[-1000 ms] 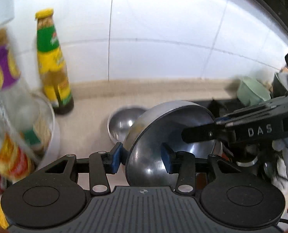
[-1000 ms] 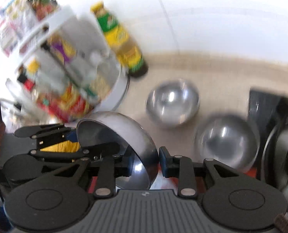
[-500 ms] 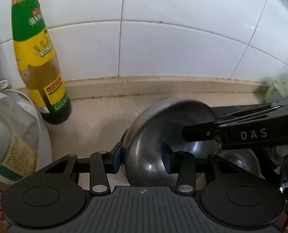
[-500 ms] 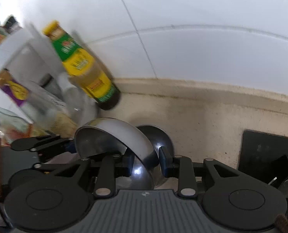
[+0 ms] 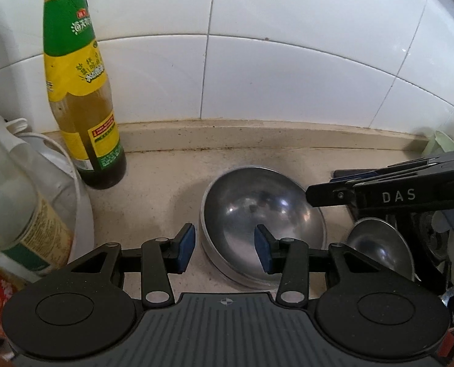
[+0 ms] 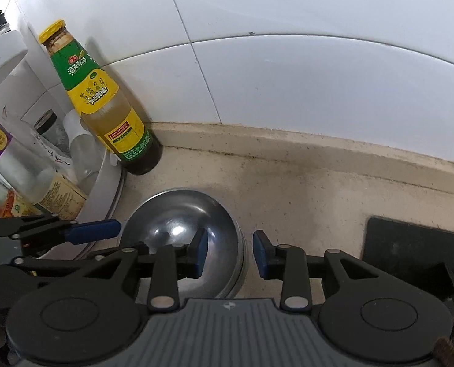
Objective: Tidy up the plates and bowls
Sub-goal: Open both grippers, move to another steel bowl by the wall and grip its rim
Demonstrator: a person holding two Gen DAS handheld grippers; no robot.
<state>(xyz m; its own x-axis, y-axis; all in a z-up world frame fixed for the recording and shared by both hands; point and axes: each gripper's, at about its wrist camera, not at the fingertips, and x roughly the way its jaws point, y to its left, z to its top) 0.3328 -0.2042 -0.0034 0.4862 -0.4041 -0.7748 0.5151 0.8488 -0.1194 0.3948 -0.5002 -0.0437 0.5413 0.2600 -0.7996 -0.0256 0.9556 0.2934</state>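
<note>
Wall: white tiles [image 5: 288, 76] at the back edge of the tabletop.
Tabletop [image 6: 303, 189]: beige stone, with some dirt near the wall.
Big bowl [image 5: 262, 223]: shiny metal, sitting upright inside another bowl, near the back edge.
Small bowl [image 5: 380, 253]: metal, just beside the big bowl.
Sauce bottle [image 5: 83, 91]: stands by the wall, close to the white rack [image 6: 104, 189].
Left tool [image 5: 224, 246]: its jaws are opening; the bowl's rim sits between them, pads not pressing.
Right tool [image 6: 230, 252]: its jaws are opening too; the rim is between them, loose.
</note>
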